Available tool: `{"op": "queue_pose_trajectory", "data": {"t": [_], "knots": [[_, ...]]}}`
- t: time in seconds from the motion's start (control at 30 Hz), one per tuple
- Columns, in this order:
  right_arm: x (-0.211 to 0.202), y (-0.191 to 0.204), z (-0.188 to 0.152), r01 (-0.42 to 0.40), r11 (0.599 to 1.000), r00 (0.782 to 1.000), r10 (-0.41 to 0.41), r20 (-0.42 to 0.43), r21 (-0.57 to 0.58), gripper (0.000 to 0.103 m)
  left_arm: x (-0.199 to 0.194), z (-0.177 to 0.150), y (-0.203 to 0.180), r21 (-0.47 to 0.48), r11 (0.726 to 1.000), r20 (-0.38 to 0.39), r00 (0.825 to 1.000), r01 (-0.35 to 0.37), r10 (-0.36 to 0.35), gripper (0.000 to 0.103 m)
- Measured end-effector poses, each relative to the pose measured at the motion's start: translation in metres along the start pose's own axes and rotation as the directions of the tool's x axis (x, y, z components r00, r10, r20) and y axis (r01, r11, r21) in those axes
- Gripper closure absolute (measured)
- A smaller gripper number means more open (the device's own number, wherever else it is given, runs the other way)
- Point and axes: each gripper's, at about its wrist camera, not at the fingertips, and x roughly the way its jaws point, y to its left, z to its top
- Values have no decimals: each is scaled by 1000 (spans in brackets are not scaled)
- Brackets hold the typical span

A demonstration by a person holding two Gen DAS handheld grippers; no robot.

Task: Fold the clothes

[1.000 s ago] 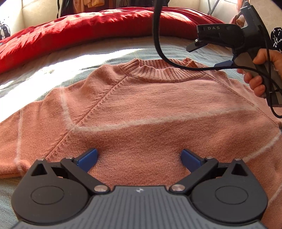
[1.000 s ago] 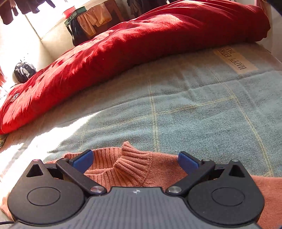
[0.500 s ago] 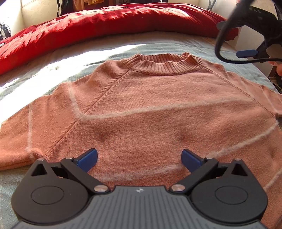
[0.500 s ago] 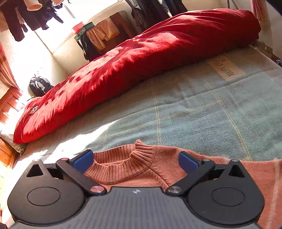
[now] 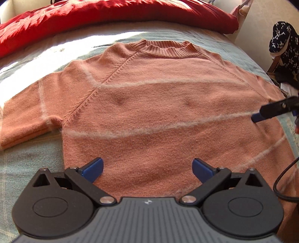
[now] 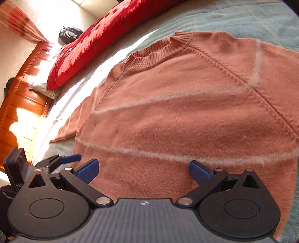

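Sweater laid flat, both tongs pulled back to its lower half.

A second ago my right tongs (image 6: 143,172) sat up over the ribbed collar (image 5: 165,49); now they hang over the lower body of the pink sweater (image 5: 158,104), fingers spread wide and holding nothing. My left tongs (image 5: 147,170) are likewise spread and empty, hovering just above the knit near the hem. The sweater lies face up and smoothed on the blue-green bed cover (image 5: 26,168), collar toward the red duvet (image 5: 93,16), one sleeve (image 5: 28,115) stretched out to the left (the other runs off the edge of both views). I read the straightening as finished, so the first fold has not begun; I would judge a sleeve or side edge the next thing to take.
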Motion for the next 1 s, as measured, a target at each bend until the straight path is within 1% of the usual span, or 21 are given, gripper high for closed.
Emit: {"op": "queue_pose_trajectory", "data": {"t": [0.07,0.1,0.2,0.27,0.3,0.4,0.47,0.53,0.63,0.7,0.77,0.8,0.87,0.9,0.93,0.97,1.0], "knots": [[6,5,-9,27,999,999,-26,19,-32,0,-6,18,20,-23,1000,70,997,-9,10,2],[7,5,-11,33,999,999,-32,33,-27,0,-5,30,32,-34,999,102,995,-10,13,2],[6,-5,-12,11,997,997,-17,79,74,0,9,63,63,-60,998,177,984,-12,23,2],[4,-12,-11,-8,989,994,-8,106,149,0,24,79,82,-82,997,191,981,-6,22,2],[3,-14,-11,-13,984,993,-7,115,176,0,30,82,91,-107,994,185,983,-2,22,3],[5,-13,-11,-4,978,991,-24,131,206,0,40,77,118,-222,975,167,986,17,21,4],[8,-7,-14,26,983,989,-53,142,184,0,36,66,140,-316,948,163,986,28,25,4],[11,0,-16,64,986,985,-87,151,153,0,26,51,166,-402,915,171,984,18,56,4],[19,18,-18,162,985,976,-170,133,67,0,10,27,205,-512,859,184,977,-2,112,4],[27,31,-18,239,971,966,-236,106,-15,0,-4,14,229,-563,826,183,969,-35,167,4],[37,45,-19,315,942,948,-308,79,-115,0,-16,5,251,-597,796,164,957,-96,238,4],[43,52,-20,351,921,937,-345,62,-170,0,-22,2,262,-611,781,156,949,-126,275,4],[53,64,-21,406,875,910,-414,28,-265,0,-32,-1,282,-651,738,138,929,-177,344,4],[56,68,-20,423,857,898,-439,10,-293,0,-36,-1,290,-676,713,132,921,-187,367,4],[59,72,-19,438,839,885,-465,-6,-322,0,-41,-1,299,-709,683,139,914,-177,381,4],[61,75,-15,448,834,877,-480,-25,-321,0,-45,0,307,-736,659,156,910,-153,384,4],[61,76,-11,455,838,871,-489,-46,-303,0,-47,1,311,-749,654,194,912,-101,362,4]]}}
